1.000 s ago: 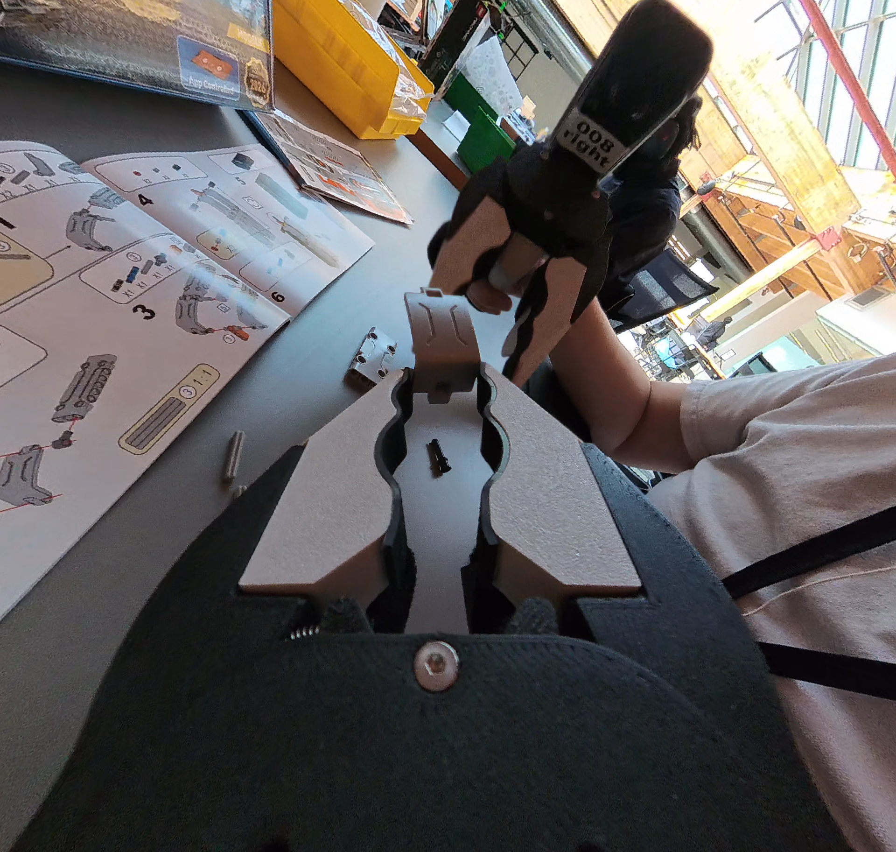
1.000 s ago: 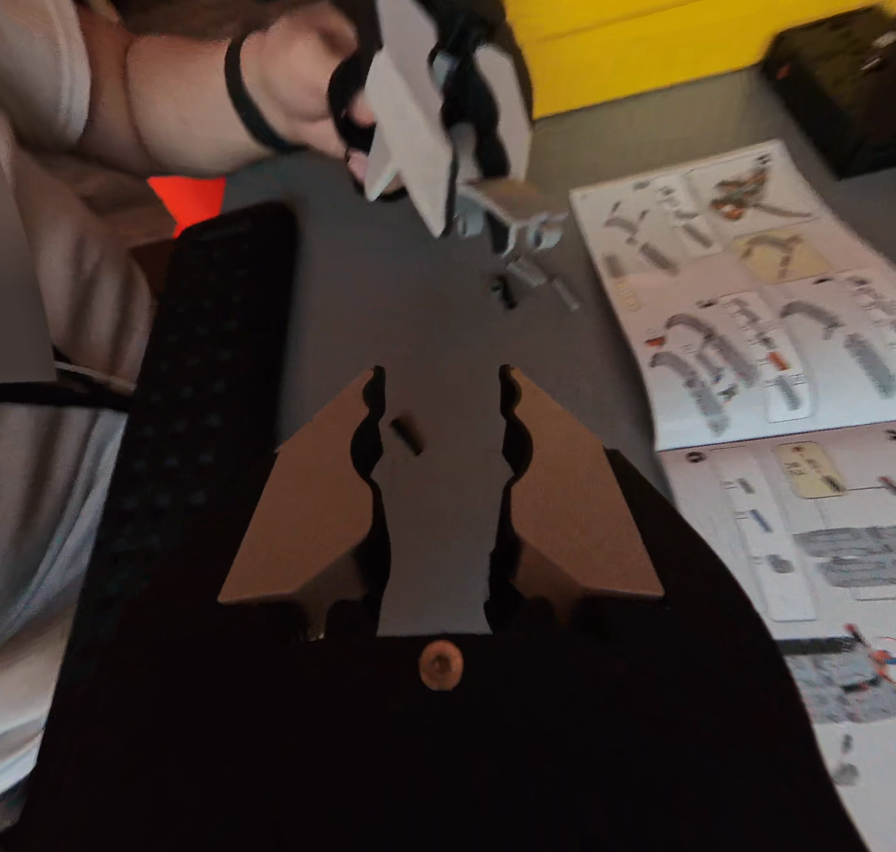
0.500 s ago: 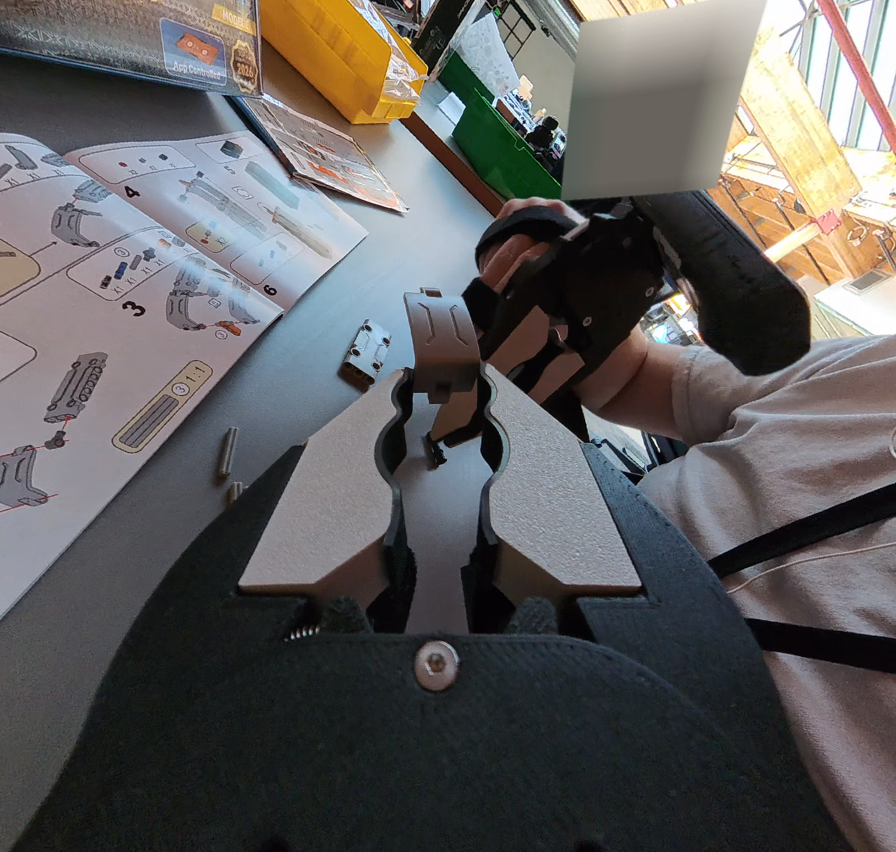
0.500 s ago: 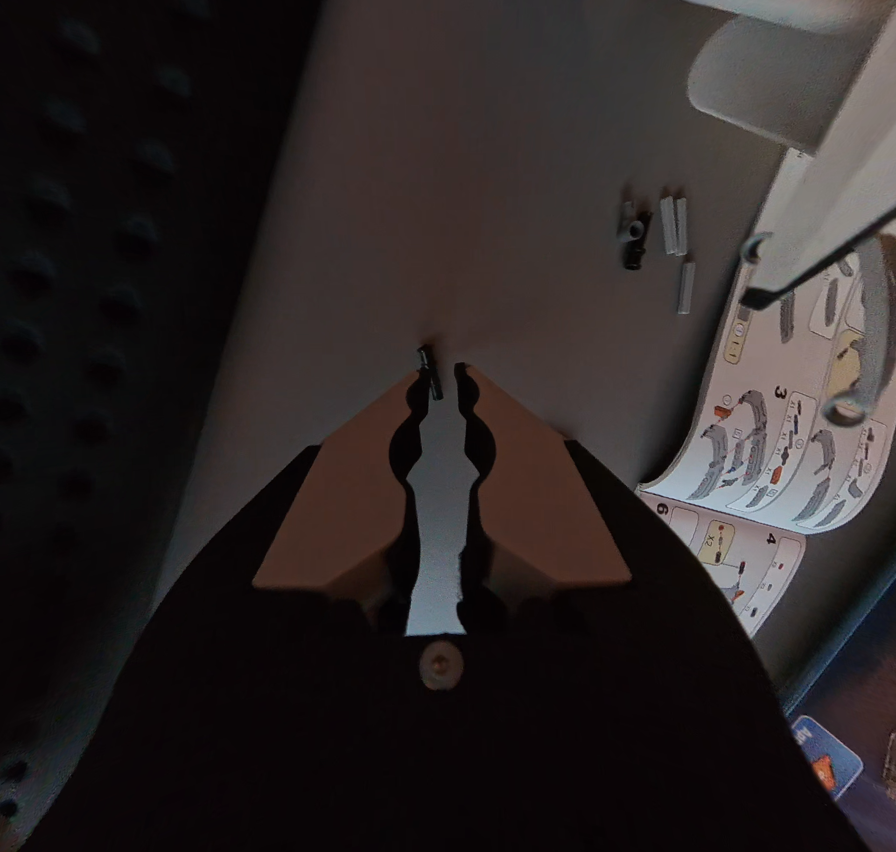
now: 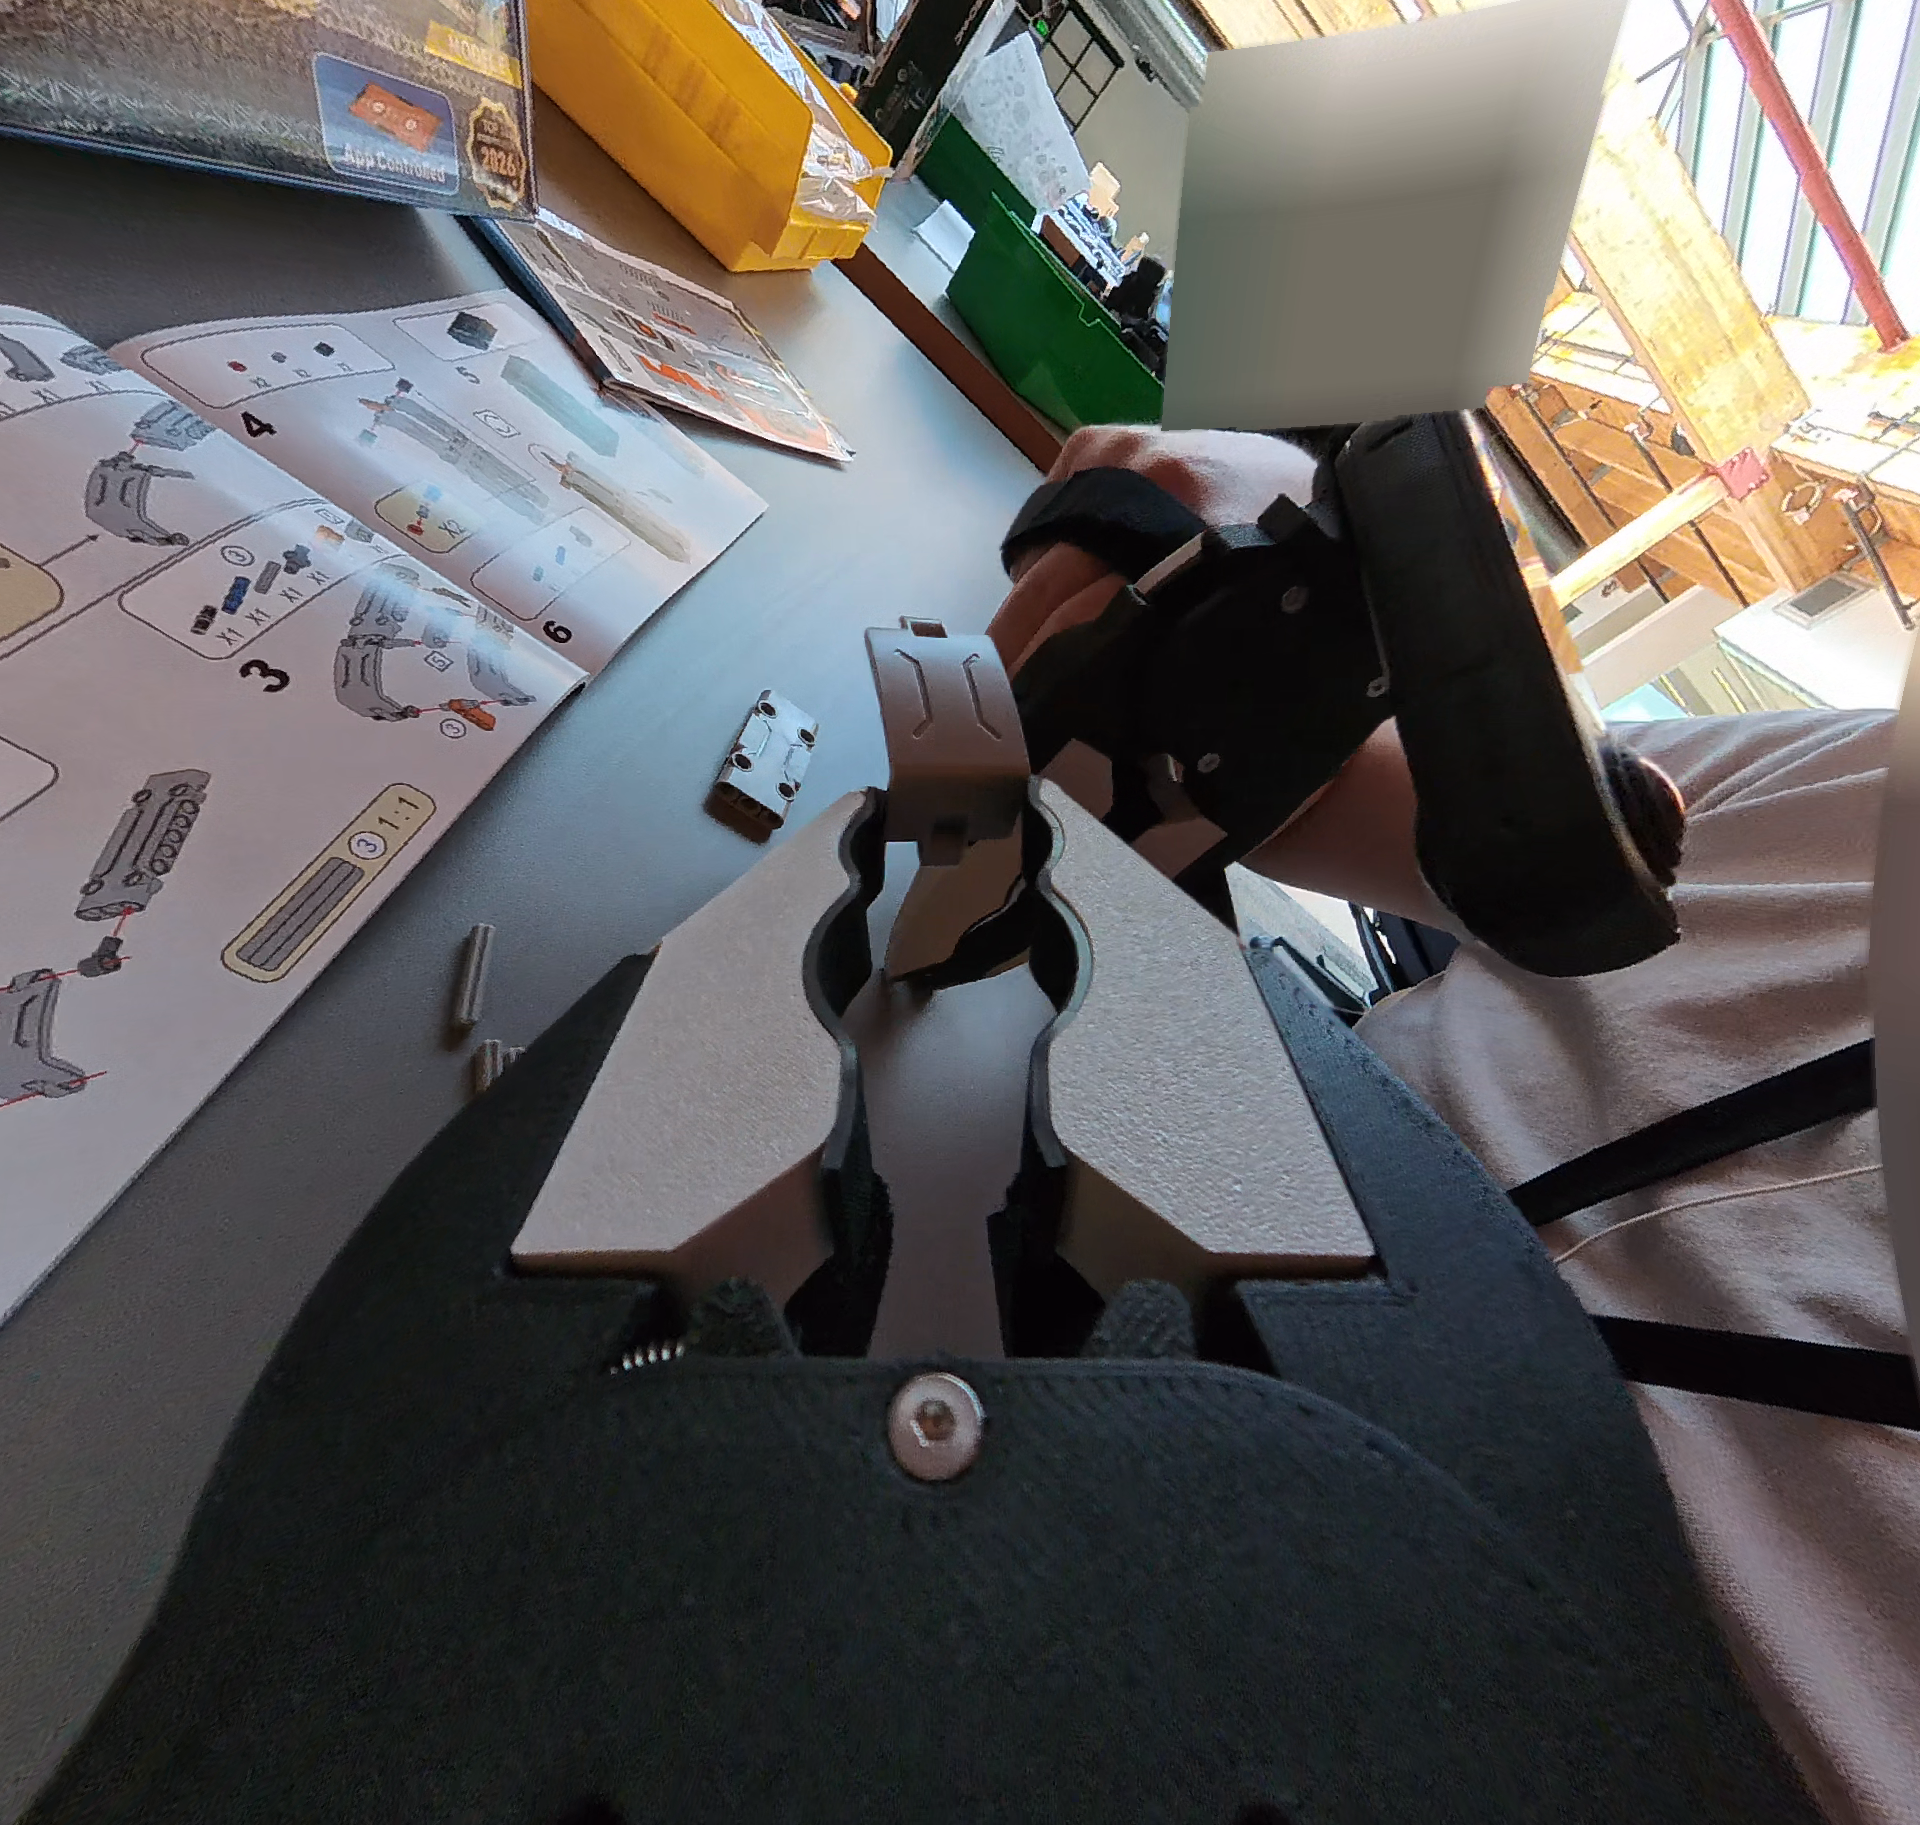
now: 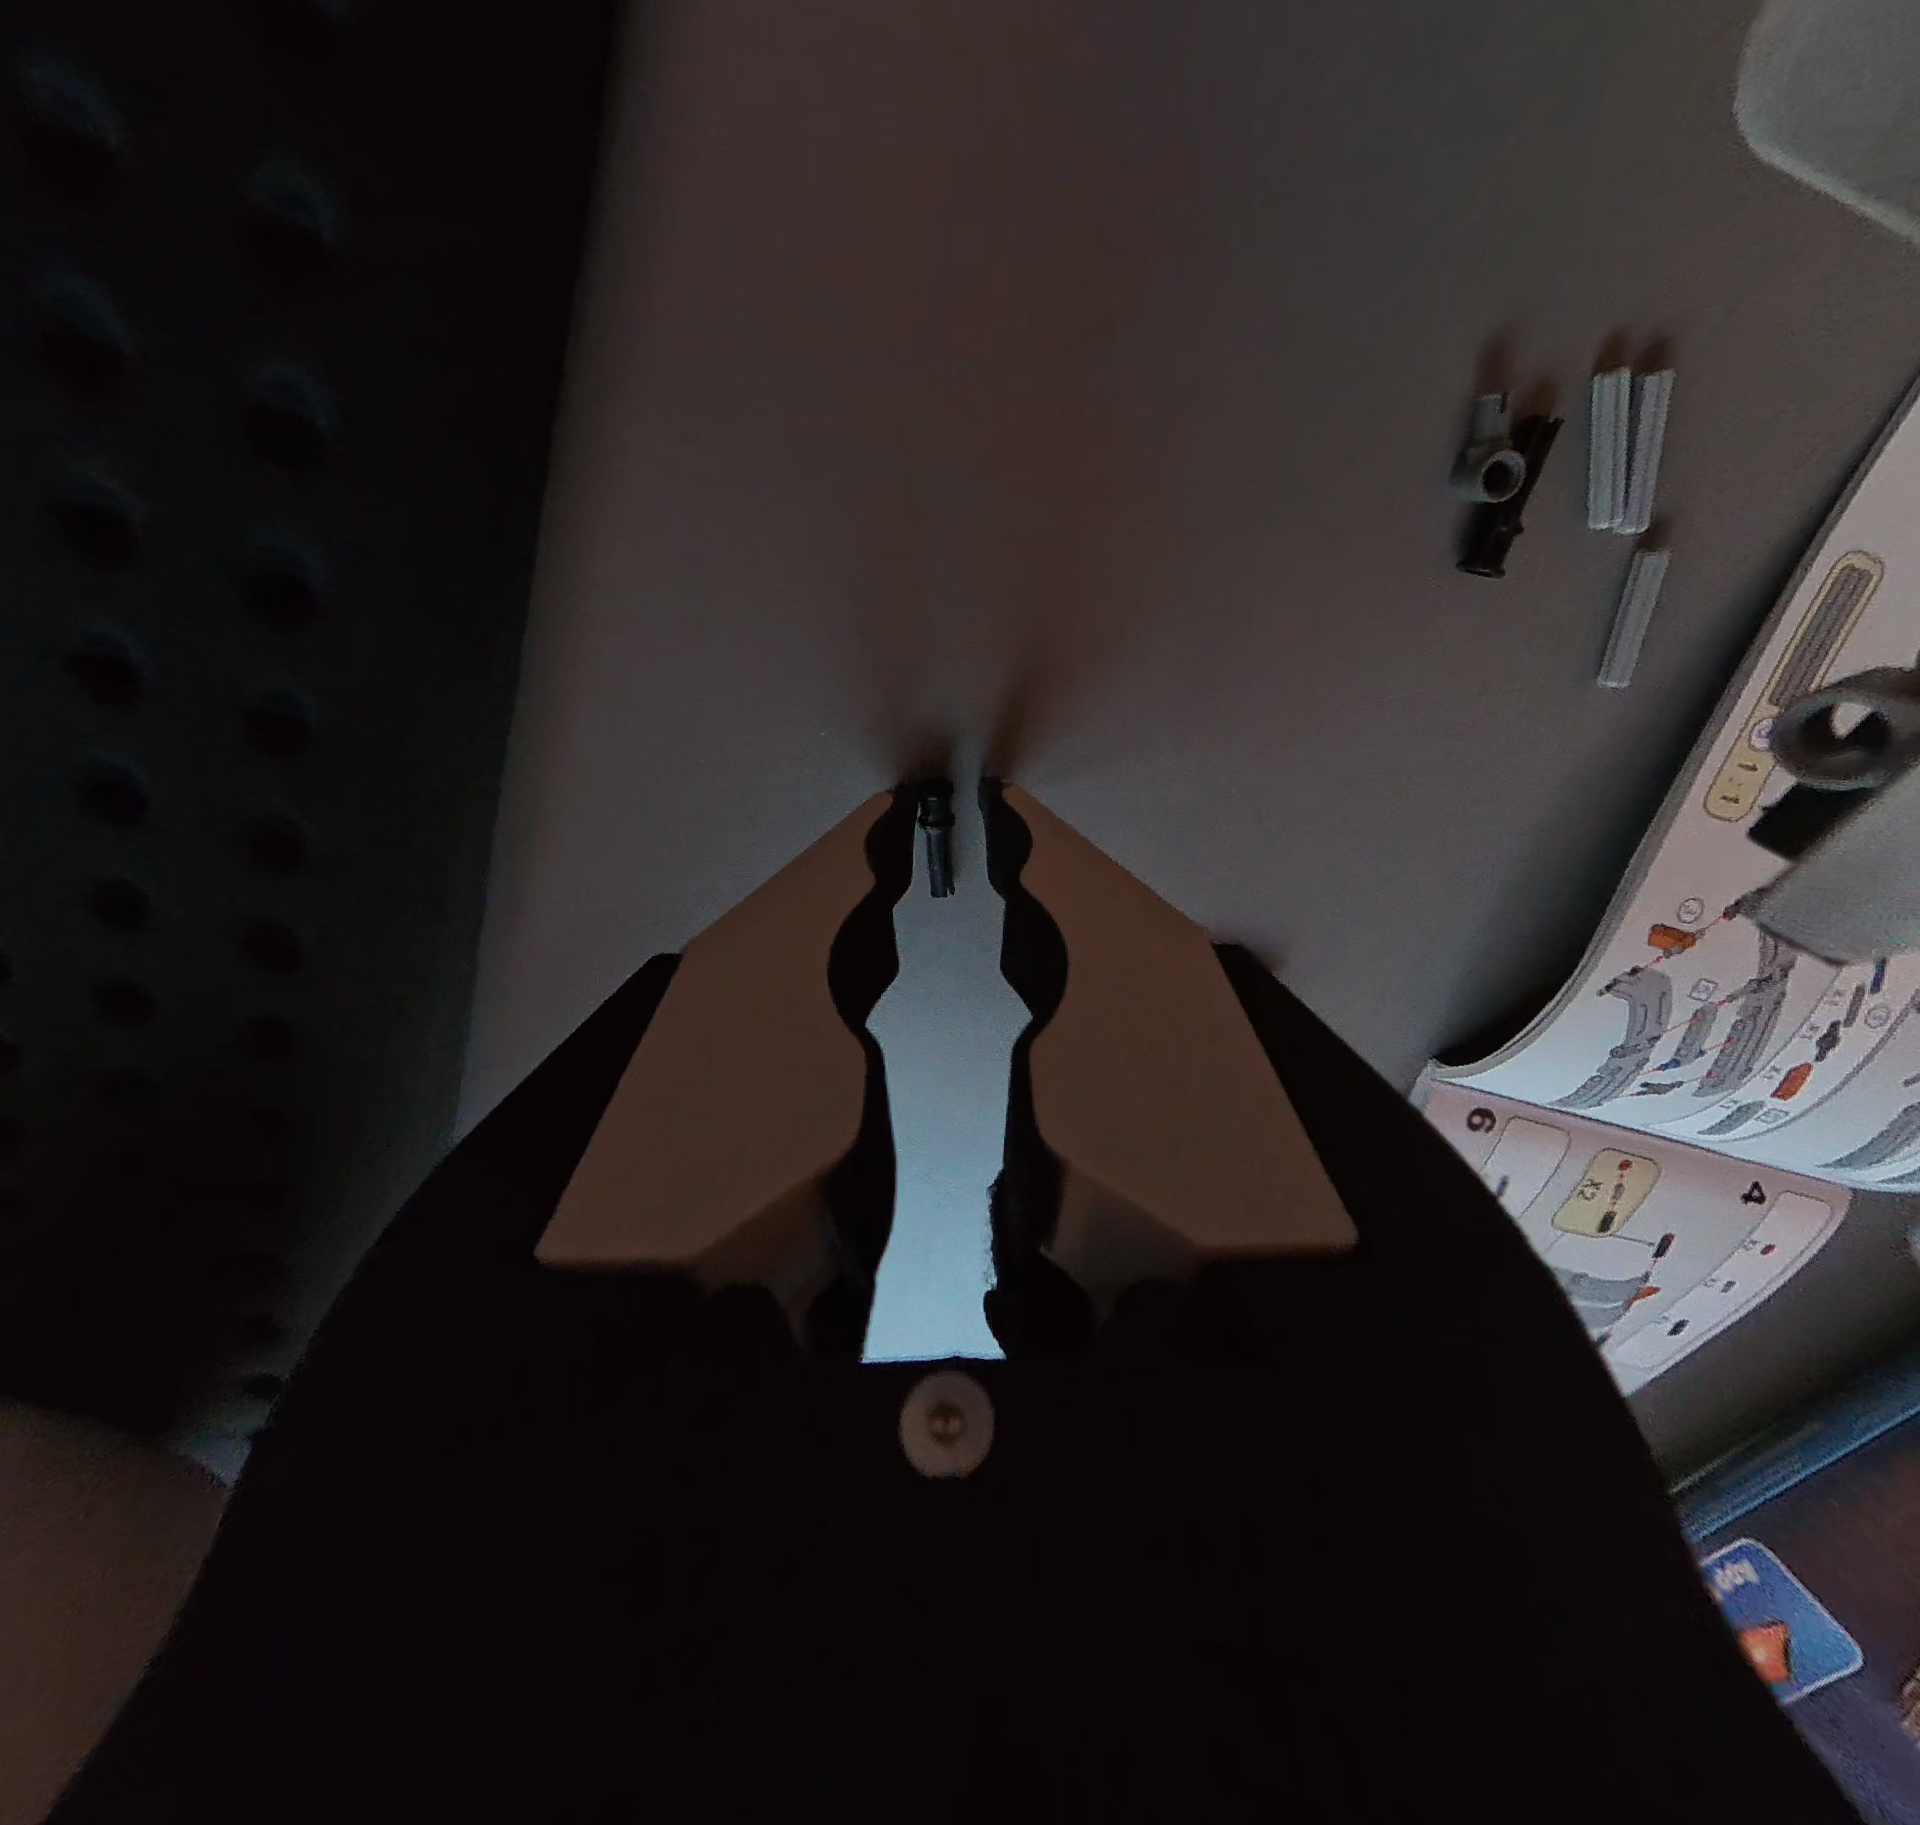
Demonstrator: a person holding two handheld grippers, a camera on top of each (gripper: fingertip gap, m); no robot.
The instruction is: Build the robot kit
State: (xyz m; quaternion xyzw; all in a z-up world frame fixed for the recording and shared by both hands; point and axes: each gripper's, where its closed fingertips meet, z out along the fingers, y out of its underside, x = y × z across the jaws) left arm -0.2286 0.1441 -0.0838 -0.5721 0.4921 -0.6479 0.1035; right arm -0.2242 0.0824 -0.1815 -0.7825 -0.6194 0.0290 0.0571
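Right wrist view: jaws flank black pin (image 6: 938, 838).

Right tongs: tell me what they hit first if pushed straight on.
The right tongs already have their tips at the grey table, straddling a small black pin; the table comes first.

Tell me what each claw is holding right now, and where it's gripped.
The left claw is shut on the curved grey panel, gripped at its lower end. The right claw holds nothing: its tips straddle the small black pin on the table.
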